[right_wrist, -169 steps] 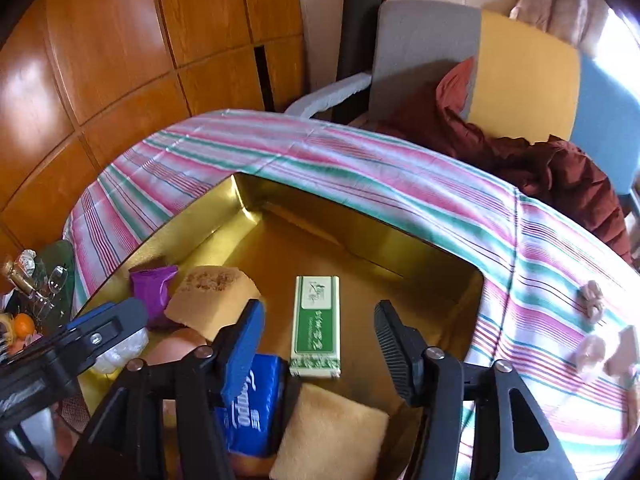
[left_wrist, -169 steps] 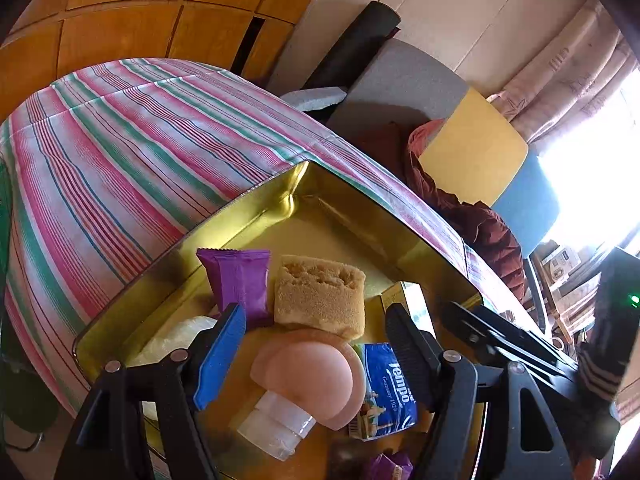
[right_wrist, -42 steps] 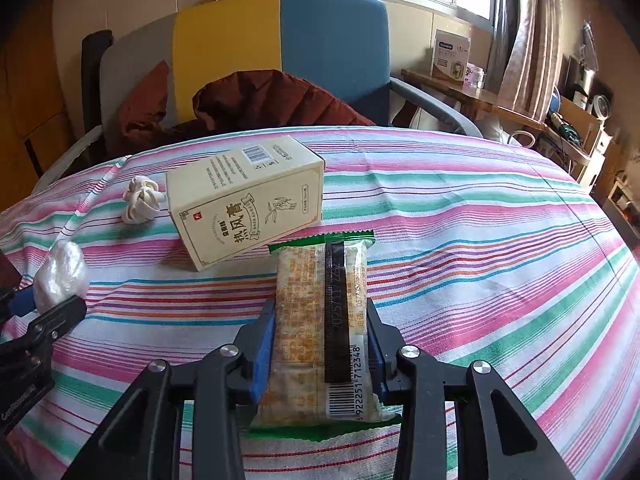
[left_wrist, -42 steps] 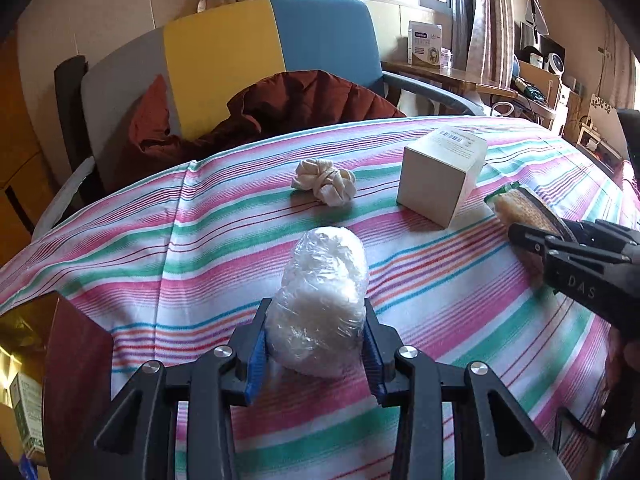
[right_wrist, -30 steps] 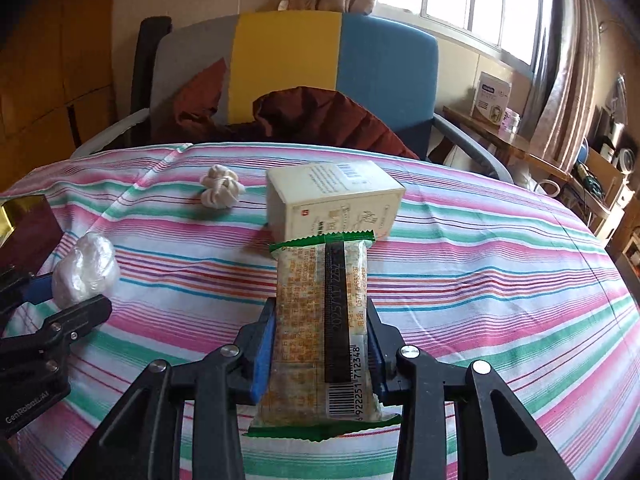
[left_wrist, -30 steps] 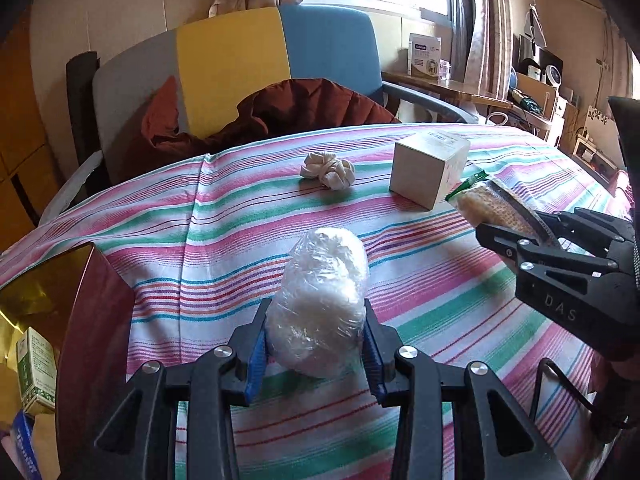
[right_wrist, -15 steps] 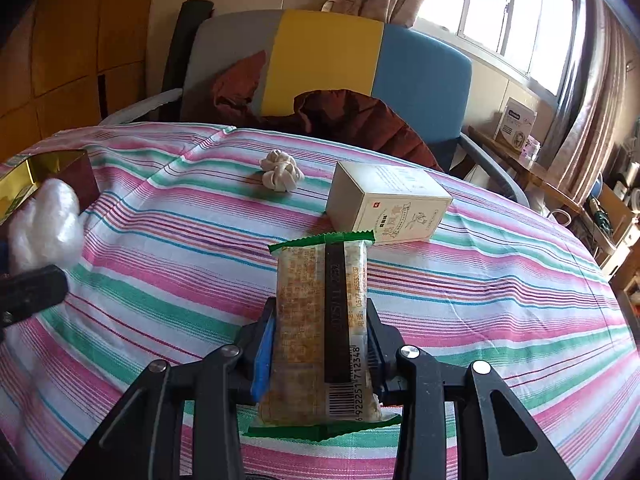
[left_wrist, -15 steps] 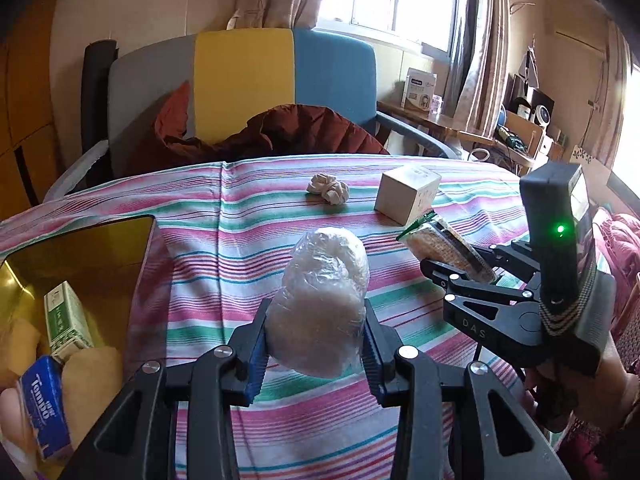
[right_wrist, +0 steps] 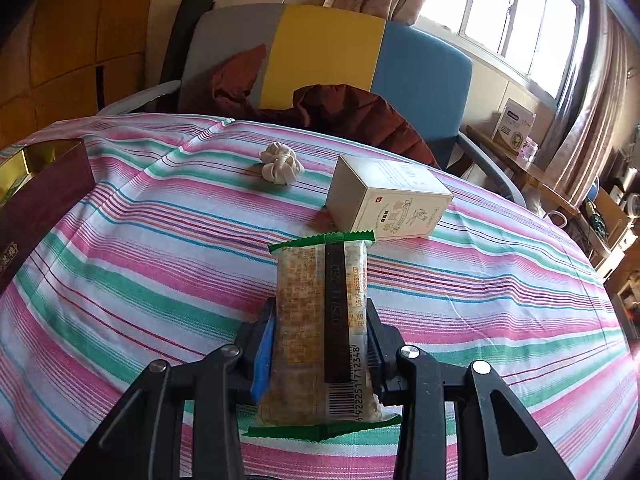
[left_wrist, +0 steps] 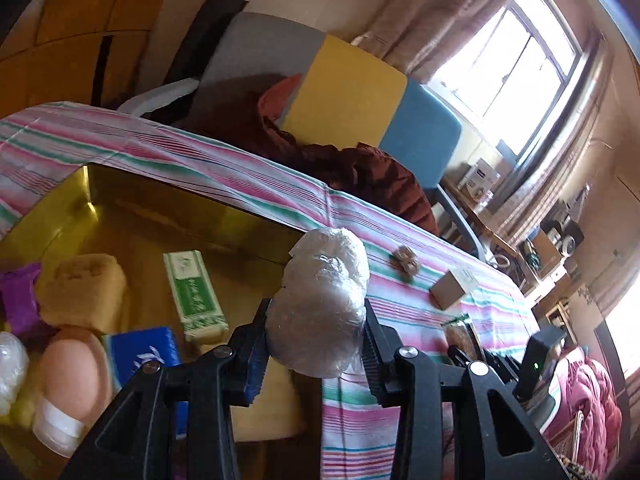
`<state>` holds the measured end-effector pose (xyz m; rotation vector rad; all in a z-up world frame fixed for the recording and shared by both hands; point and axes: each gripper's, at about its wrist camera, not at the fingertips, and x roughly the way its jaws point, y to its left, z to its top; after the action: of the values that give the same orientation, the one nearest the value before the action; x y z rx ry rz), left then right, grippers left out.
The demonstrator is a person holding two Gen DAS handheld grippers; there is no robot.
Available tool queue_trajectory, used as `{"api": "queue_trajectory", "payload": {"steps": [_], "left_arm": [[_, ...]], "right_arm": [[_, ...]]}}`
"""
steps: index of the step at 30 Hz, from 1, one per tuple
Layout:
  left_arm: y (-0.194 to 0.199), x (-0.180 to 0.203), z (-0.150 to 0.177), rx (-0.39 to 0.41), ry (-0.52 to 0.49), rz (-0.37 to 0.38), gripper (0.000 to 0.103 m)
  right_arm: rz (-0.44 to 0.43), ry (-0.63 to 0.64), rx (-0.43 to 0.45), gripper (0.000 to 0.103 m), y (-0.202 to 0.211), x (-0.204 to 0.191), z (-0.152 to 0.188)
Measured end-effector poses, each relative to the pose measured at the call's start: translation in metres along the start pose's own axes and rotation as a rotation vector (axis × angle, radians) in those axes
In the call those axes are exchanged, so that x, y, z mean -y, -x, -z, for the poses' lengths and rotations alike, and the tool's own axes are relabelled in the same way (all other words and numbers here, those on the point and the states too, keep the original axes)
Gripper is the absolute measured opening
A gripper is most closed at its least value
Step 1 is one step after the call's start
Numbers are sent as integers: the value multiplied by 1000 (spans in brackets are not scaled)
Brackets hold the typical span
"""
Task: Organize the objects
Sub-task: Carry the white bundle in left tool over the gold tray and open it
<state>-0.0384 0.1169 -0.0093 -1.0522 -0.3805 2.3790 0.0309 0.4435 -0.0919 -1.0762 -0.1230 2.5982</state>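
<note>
Striped cloth [right_wrist: 160, 248] in pink, green and white covers the table, with a grey, yellow and blue chair [right_wrist: 328, 52] behind it and a bright window [right_wrist: 520, 20] at the far right. At the left sits a gold tin [left_wrist: 120, 192], its wall dark red on the outside. Inside it lie a purple packet [left_wrist: 18, 300], a sponge [left_wrist: 82, 290], a green box [left_wrist: 194, 290], a blue tissue pack [left_wrist: 144, 356], a peach-coloured bottle [left_wrist: 70, 376] with a white cap and, at the very edge, a clear-wrapped lump [left_wrist: 10, 368]. The left gripper [left_wrist: 316, 340] is clamped on a wrapped ball [left_wrist: 320, 304], held in the air over the tin's right side near its rim. Further right on the cloth rest a cream knot [right_wrist: 281, 163] and, just beyond it, a beige carton [right_wrist: 386, 202] lying on its side. The right gripper [right_wrist: 320, 344] pinches a cracker pack [right_wrist: 320, 328] with green crimped ends, barcode end toward the camera, held above the cloth in front of the carton. A dark red coat [right_wrist: 352, 112] is heaped on the chair seat.
</note>
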Motion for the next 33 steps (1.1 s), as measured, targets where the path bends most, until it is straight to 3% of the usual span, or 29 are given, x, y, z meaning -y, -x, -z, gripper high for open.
{"api": "queue_trajectory", "payload": {"steps": [5,10,16,18,22,24,33], "left_arm": [[0,-58,-28,10,131,-129,40],[-9,-112,-45,-24,272,-199,40],[-26,-146,-57,-71,316,-270,40],[-31,-157,-62,-75,342,-289,43],[-35,-165,-69,-81,355,-328,59],[-32,-166,-67,-70,360,-317,65],[-7,-136,-34,-16,303,-248,65]], "right_arm": [[10,10,-10,39,-2,-2,0],[20,22,-13,39,-2,-5,0],[24,25,-13,39,-2,-5,0],[25,26,-12,39,-2,-5,1],[25,26,-11,39,-2,-5,1],[25,26,-12,39,-2,-5,1],[28,30,-12,39,-3,-5,2]]}}
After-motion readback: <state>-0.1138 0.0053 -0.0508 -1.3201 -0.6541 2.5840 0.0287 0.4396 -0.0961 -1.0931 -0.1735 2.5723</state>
